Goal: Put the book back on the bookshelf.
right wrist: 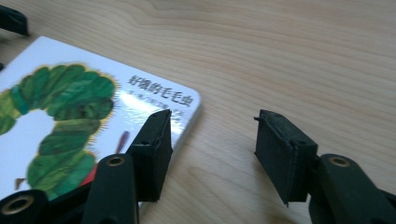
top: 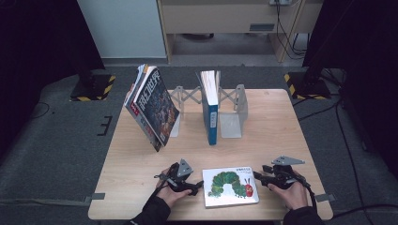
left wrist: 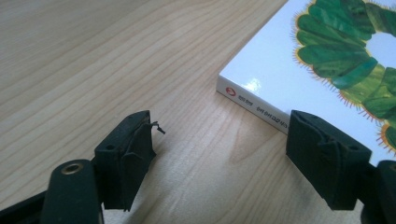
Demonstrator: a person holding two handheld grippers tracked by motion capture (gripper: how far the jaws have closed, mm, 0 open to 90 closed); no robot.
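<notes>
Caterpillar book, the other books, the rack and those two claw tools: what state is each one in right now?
Caterpillar book: closed, flat on the table, cover up, not gripped.
Dark-covered books: closed, leaning steeply at the rack's left end.
Blue-spined book: closed, upright in the rack.
Expanding book rack: stretched open, mostly unfilled.
Left gripper: open beside the caterpillar book's spine.
Right gripper: open, one jaw over the caterpillar book's corner.

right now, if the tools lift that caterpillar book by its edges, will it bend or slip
The caterpillar book looks thick and board-like, so it probably stays stiff. Its glossy cover shows glare, so it may slip. Lying flat on the table, it likely slides when pushed.
</notes>
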